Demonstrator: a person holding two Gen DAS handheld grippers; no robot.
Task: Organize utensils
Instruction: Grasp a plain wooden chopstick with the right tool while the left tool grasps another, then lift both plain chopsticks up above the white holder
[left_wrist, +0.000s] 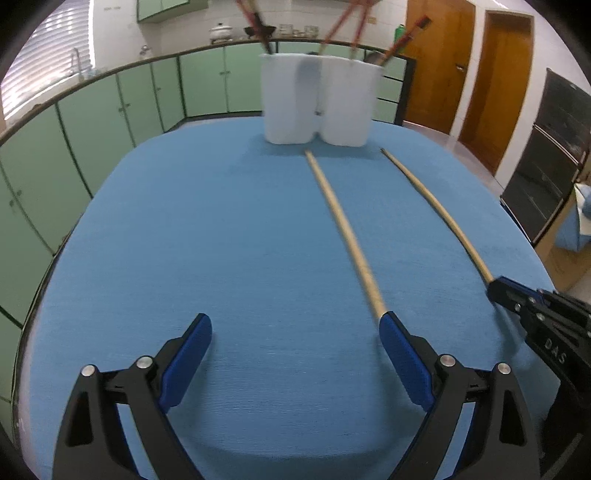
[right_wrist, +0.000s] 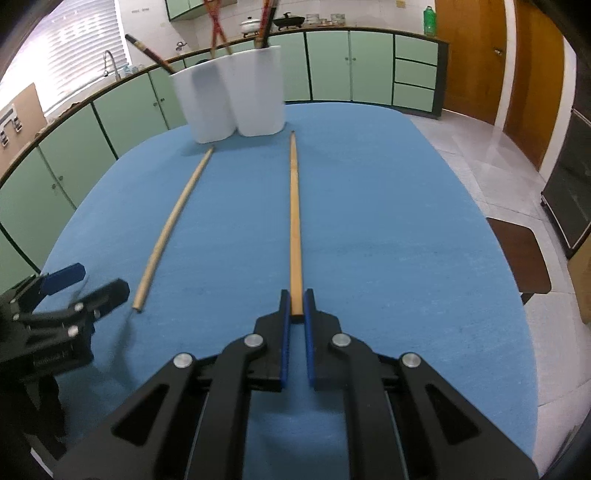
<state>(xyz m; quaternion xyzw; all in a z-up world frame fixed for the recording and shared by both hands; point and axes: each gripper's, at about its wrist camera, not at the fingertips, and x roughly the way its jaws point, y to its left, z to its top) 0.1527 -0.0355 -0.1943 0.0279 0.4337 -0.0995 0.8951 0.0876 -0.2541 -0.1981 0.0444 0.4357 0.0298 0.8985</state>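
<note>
The right gripper (right_wrist: 296, 302) has its fingers clenched on the near end of one wooden chopstick (right_wrist: 294, 221) lying on the blue worktop (right_wrist: 406, 240); it likely lifts next toward the white holder (right_wrist: 229, 96) at the far edge. The left gripper (left_wrist: 295, 339), fingers released, sits beside the other chopstick (left_wrist: 343, 229).

Two chopsticks (right_wrist: 173, 221) (right_wrist: 294, 221) lie side by side on the table (right_wrist: 406, 221), well apart. Both point toward the holder (right_wrist: 229, 96) standing at the far edge. More chopsticks (right_wrist: 216, 26) stand in it.

Green cabinets (left_wrist: 207, 85), wooden doors (left_wrist: 508, 77).
</note>
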